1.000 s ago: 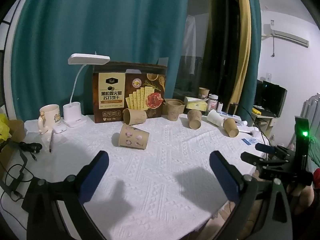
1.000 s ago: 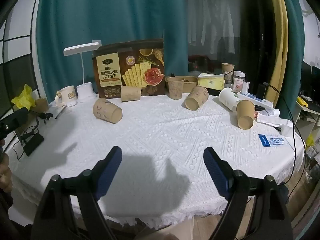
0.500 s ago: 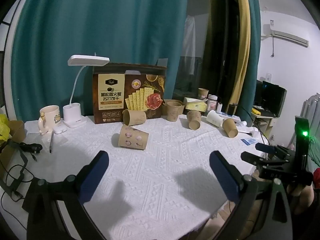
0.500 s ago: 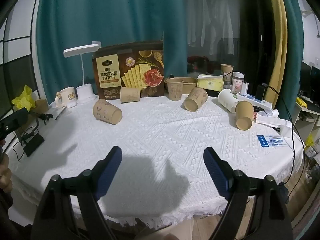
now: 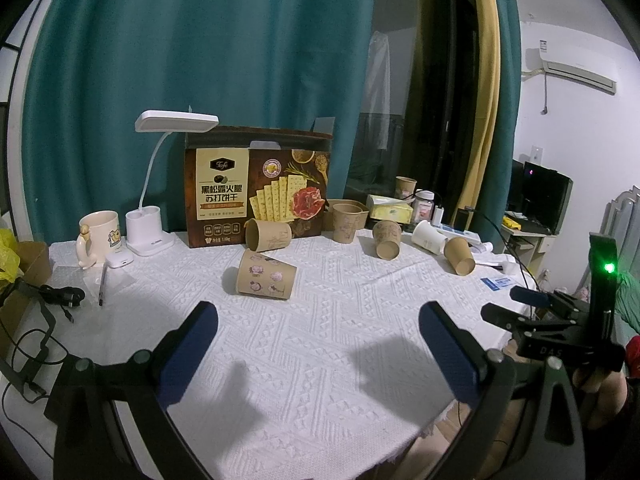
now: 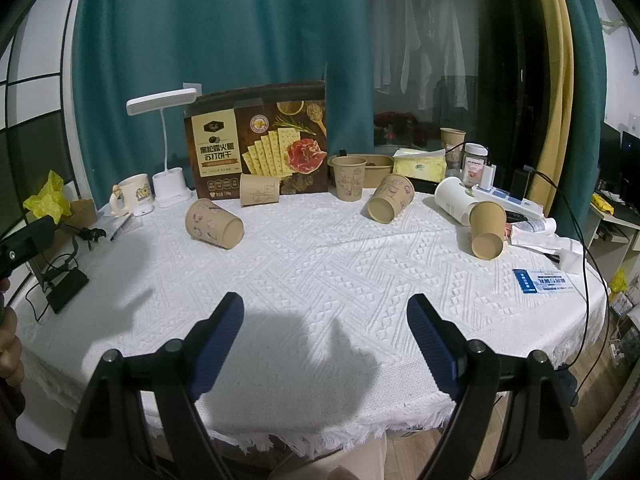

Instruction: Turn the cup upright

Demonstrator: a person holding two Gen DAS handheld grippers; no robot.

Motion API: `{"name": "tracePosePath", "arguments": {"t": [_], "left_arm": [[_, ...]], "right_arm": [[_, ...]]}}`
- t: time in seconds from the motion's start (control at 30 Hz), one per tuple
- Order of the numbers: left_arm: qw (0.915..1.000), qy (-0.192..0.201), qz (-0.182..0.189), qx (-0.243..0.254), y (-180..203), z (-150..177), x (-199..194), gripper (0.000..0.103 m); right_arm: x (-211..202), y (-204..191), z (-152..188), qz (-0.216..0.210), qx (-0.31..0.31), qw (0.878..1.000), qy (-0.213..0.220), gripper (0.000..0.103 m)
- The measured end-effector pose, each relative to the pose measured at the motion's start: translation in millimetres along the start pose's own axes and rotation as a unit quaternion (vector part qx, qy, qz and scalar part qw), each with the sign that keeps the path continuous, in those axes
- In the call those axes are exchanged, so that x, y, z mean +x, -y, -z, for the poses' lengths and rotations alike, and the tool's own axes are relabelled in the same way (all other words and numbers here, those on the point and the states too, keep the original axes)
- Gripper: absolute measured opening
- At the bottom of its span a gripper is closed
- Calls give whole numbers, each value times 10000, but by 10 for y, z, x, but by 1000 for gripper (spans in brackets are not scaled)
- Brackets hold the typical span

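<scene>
1. On a table (image 6: 320,264) draped in a white textured cloth, several brown paper cups lie tipped over, apparently laid out that way so each can be stood up in turn.

2. Nearest the left gripper (image 5: 318,350) is a flower-printed cup (image 5: 266,275) (on its side, rim toward the left of that view); it rests well clear of the other cups, which leaves room for fingers to close around its wall.

3. Both tools hang over the near edge of the cloth with nothing between their blue pads: the left gripper's jaws are spread wide, and the right gripper (image 6: 326,344) is likewise wide apart and empty.

4. Farther back, a second cup (image 5: 267,234) lies just in front of a cracker box (image 5: 258,186), while one cup (image 5: 347,223) beside the box already stands upright, a likely model for the finished state.

5. To the right, a cup with its mouth facing the cameras (image 6: 390,199) and a plain cup (image 6: 486,230) leaning against a white cup (image 6: 454,199) wait closer to the right gripper, so a split of labour by side seems sensible.

6. A desk lamp (image 5: 160,184) and a mug (image 5: 99,236) sit at the far left edge, out of the working area.

7. Judging by the idle, spread fingers, no flip has begun; the flower-printed cup looks the easiest first pick.
</scene>
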State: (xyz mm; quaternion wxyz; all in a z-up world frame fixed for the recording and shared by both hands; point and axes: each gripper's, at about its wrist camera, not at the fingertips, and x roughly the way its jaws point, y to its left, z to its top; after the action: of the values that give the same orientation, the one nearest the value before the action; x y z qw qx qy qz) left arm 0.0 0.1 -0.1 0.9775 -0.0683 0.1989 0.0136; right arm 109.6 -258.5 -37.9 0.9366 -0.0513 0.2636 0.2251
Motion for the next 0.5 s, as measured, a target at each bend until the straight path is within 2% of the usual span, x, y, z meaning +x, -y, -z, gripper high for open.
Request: {"name": "tracePosePath", "arguments": {"t": [0.5], "left_arm": [[10000, 2, 6, -2, 0, 1, 1, 101]], "right_arm": [[-23, 1, -13, 3, -1, 10000, 16, 82]]}}
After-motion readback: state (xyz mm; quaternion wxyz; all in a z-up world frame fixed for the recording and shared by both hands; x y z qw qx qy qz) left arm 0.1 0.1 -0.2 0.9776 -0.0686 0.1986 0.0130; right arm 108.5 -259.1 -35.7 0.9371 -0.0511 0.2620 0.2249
